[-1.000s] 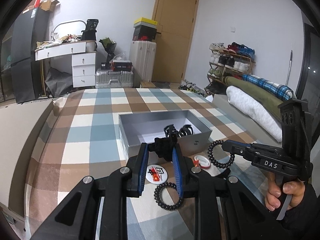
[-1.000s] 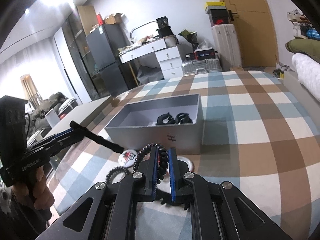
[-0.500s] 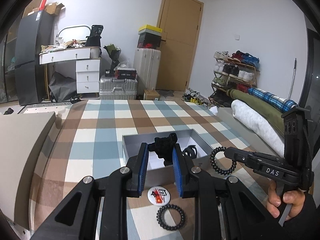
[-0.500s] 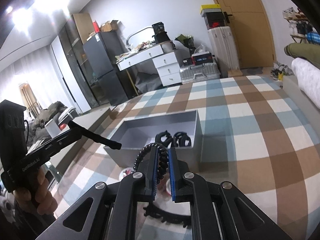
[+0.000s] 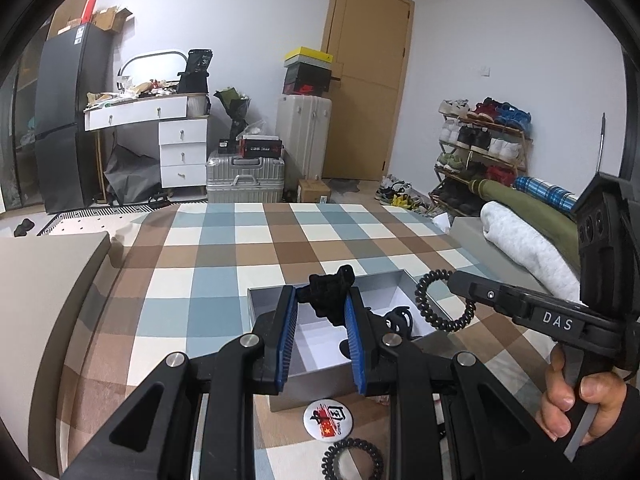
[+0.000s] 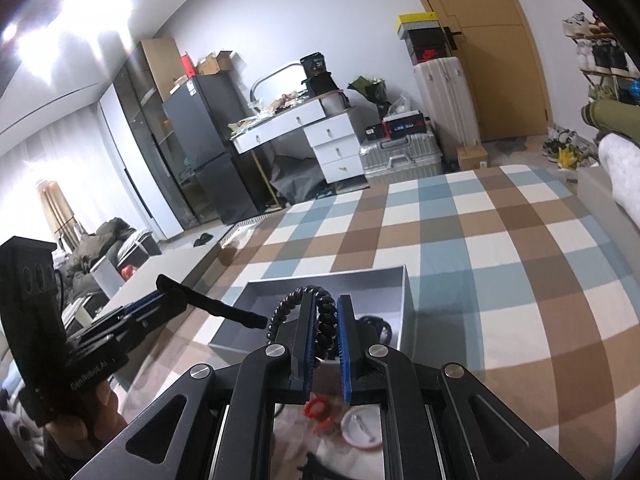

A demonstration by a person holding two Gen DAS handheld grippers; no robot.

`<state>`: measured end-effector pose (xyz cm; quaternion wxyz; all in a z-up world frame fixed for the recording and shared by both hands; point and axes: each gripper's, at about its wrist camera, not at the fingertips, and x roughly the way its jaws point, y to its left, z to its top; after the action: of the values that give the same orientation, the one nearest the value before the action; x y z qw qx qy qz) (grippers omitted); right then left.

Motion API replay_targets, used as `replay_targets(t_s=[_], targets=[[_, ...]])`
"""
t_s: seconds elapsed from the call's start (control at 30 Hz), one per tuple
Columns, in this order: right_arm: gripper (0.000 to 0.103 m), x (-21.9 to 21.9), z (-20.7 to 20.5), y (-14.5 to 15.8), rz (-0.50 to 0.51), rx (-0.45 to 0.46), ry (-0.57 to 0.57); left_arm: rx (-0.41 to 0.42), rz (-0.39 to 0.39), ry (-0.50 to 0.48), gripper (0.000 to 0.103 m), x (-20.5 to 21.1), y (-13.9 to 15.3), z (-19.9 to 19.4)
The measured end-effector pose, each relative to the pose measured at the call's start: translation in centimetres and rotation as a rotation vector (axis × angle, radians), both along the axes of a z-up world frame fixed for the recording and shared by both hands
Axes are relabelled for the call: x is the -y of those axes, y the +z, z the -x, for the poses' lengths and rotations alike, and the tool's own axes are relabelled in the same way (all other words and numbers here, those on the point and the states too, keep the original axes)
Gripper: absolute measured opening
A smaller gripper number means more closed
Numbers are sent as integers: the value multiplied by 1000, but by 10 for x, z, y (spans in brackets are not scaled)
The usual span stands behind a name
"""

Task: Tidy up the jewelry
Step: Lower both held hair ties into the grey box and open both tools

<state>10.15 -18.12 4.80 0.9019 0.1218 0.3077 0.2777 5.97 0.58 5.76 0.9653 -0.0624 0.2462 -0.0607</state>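
Left gripper: clamping a black hair claw, hovering over the grey box. Right gripper: pinching a black coil hair tie above that box on the checked bedspread.

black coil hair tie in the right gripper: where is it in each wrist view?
Left wrist: coil hair tie right of centre, hanging from the right gripper, over the grey box.
Right wrist: coil hair tie bottom centre, pinched between the blue pads.
Shared landmark: the grey box.
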Motion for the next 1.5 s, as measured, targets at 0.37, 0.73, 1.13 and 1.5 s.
replay_targets(t_s=[0.37,0.73,1.13,1.5], targets=[[10,-10,-24,-12,22,-46,-15,-23,-22,26,18,4,-7,-14],[10,-16,-34,-27,32,-83,-25,-53,-52,37,18,13,-20,-21],[10,-20,-36,-32,48,-98,-40,-70,-74,44,18,13,-28,-23],[13,-28,-35,-34,67,-101,-23,-122,-30,51,19,8,-33,-30]])
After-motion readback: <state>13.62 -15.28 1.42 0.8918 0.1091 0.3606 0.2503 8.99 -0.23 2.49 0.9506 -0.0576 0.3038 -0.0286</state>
